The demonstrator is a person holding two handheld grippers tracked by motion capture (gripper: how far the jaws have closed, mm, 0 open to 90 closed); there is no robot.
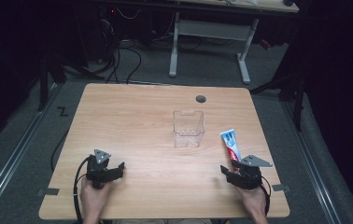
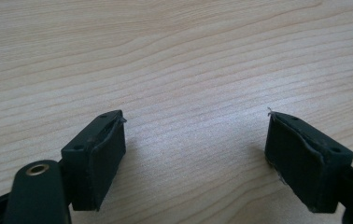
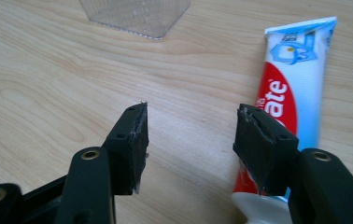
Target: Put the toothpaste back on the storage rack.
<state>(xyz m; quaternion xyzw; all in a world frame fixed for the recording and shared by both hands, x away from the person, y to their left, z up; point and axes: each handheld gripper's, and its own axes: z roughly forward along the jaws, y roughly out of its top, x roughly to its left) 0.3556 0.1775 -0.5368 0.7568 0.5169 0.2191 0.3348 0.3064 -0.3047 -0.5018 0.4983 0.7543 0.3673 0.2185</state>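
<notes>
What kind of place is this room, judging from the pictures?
Probably a lab or workshop set up for recording. A light wooden table stands on grey carpet, loose black cables trail across the floor behind it, and a white-legged metal desk stands farther back in a dark room.

Toothpaste tube (image 3: 290,84) lies on the tabletop (image 1: 137,126) just ahead-right of the right hand-held gripper (image 3: 191,140); clear container (image 1: 188,129) sits farther ahead, to its left.
</notes>
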